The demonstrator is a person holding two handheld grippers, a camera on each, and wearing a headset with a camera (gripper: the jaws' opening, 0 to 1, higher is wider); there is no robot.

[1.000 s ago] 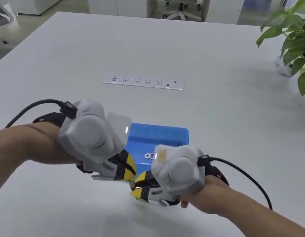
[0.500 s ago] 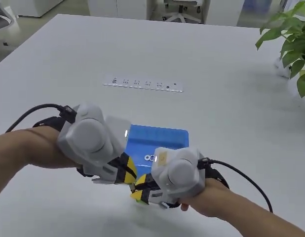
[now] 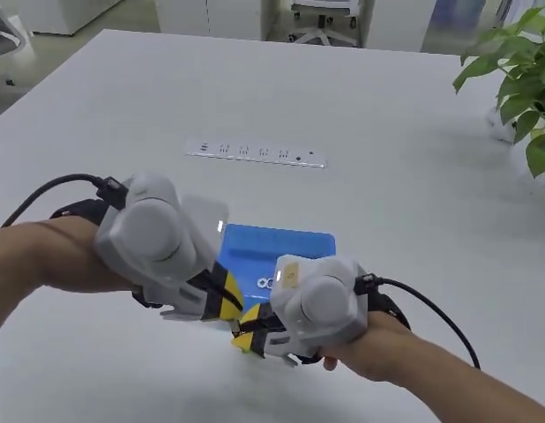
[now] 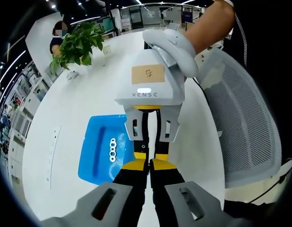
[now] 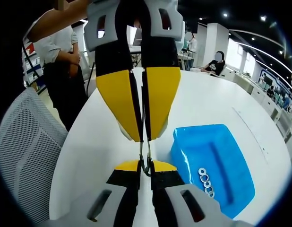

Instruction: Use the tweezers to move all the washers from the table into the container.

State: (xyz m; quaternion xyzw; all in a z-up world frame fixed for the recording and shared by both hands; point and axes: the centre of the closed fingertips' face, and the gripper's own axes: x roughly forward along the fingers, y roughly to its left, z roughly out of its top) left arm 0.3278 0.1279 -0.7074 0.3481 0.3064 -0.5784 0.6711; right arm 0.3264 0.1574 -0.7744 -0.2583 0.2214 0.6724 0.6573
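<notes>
Meeting tip to tip just in front of the person, the left gripper and the right gripper point at each other low over the table. In the right gripper view the tweezers show as a thin metal piece that runs between both pairs of jaws. The left gripper is at 12 o'clock in that view, and its yellow jaws are pressed together on the tweezers. The right gripper, at 6 o'clock, has its jaws closed on the lower end of the same piece. In the left gripper view both pairs of jaws are also together (the tweezers are too thin to make out there).

Just beyond the tips, at 12 o'clock from them in the head view, the blue container lies flat on the table. The washers lie inside it in a short row, touching one another, close to its near edge and partly behind the right gripper. Seen from the left gripper, the container is at 10 o'clock and the washers are on its floor. Seen from the right gripper, the washers are at 4 o'clock.

Farther along the table at 12 o'clock a power strip lies flat, well apart from the container. At 2 o'clock, by the far right edge, a plant stands.
</notes>
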